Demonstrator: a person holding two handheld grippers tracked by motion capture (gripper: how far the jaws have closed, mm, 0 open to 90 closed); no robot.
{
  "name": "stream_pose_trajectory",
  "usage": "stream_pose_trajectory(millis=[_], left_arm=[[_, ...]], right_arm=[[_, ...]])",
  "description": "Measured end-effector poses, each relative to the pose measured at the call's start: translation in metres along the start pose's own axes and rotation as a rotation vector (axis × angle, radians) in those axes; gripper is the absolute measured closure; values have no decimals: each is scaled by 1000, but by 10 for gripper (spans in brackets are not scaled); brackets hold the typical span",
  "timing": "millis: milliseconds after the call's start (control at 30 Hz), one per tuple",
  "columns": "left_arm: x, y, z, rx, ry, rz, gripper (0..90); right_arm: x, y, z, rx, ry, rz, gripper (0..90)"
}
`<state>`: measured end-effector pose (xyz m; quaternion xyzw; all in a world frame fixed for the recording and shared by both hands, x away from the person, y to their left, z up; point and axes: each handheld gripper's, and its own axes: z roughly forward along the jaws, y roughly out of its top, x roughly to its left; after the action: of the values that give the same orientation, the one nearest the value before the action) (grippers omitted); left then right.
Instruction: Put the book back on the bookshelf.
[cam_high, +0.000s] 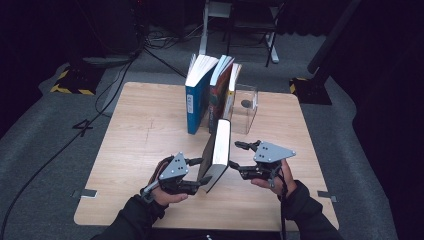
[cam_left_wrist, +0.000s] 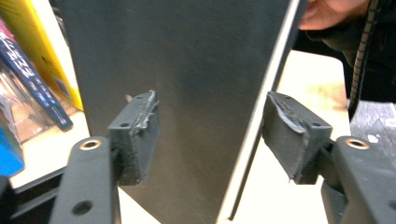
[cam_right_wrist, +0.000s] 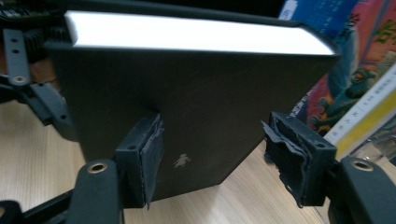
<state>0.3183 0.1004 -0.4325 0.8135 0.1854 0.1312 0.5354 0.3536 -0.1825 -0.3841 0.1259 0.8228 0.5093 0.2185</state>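
The black book (cam_high: 218, 152) stands tilted between the left gripper (cam_high: 200, 172) and right gripper (cam_high: 234, 156), both gaping unclamped, bare table (cam_high: 145, 130) leftward

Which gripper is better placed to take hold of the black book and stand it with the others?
Probably the left gripper. Its open jaws straddle the near edge of the black book, so closing would pinch it. The right gripper faces the broad cover, jaws open against its flat side, with no edge between them.
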Motion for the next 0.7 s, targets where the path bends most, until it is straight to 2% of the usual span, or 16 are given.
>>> stream_pose_trajectory(millis=[67, 133, 267, 367, 433, 533, 700], left_arm=[[-7, -1, 4, 33, 20, 24, 305], [-10, -3, 7, 41, 43, 25, 258], [-13, -7, 16, 15, 105, -14, 213], [-16, -9, 22, 4, 149, -31, 169], [-18, -10, 24, -1, 177, -41, 159], [-21, -11, 26, -1, 227, -53, 159], [-21, -13, 35, 15, 309, -113, 164]], right_arm=[[3, -1, 3, 8, 12, -7, 363], [5, -2, 5, 11, 23, -6, 357], [9, -5, 11, 10, 22, -2, 349], [13, -8, 17, 11, -7, 4, 340], [14, -11, 21, 4, -8, 18, 339], [16, -11, 23, -5, -8, 32, 340], [22, -9, 32, 11, -16, 10, 347]])
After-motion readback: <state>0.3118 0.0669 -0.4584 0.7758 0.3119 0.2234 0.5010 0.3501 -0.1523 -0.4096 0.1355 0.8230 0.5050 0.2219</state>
